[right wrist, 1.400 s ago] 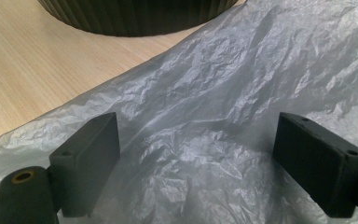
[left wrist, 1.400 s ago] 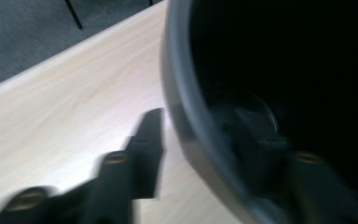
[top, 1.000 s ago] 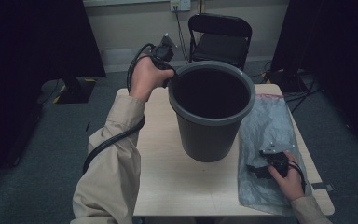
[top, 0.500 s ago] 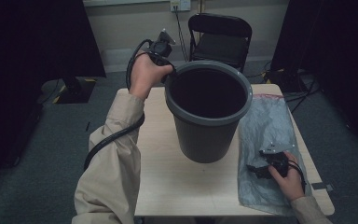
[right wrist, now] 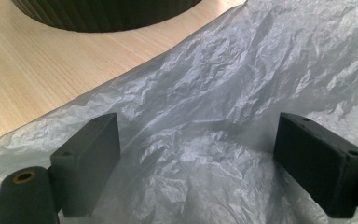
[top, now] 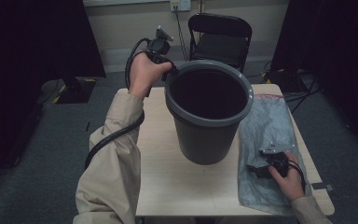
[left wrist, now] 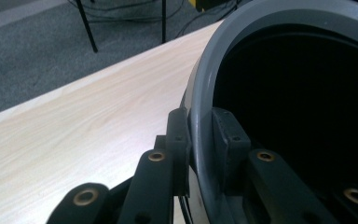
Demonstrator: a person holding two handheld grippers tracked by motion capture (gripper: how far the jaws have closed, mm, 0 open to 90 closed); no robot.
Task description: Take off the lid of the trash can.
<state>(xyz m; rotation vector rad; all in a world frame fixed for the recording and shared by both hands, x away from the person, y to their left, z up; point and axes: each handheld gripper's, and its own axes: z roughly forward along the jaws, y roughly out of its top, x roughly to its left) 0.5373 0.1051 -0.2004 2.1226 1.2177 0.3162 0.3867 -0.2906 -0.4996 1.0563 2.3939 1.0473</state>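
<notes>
A dark grey plastic bin [top: 207, 116] stands upright in the middle of the wooden table [top: 168, 163]. My left gripper [top: 168, 70] comes down on the bin's far left rim. In the left gripper view its jaws have just been closing, and the left gripper [left wrist: 200, 126] is shut on the rim [left wrist: 205, 60], one pad outside and one inside. A clear plastic bag [top: 270, 126] lies flat on the table's right side. My right gripper [top: 256, 170] rests low on the bag near the front edge. In its own view the right gripper [right wrist: 198, 149] is open, with crinkled bag [right wrist: 242, 70] between the jaws but not pinched.
A black folding chair [top: 221, 37] stands behind the table against the wall. Cables run on the carpet at the back right [top: 303, 84]. The left gripper's cable [top: 112, 137] hangs beside the left sleeve. Bare tabletop [left wrist: 74, 126] lies left of the bin.
The bin's rim has shifted a little to the left, toward the left hand. The right hand and the bag have stayed where they were.
</notes>
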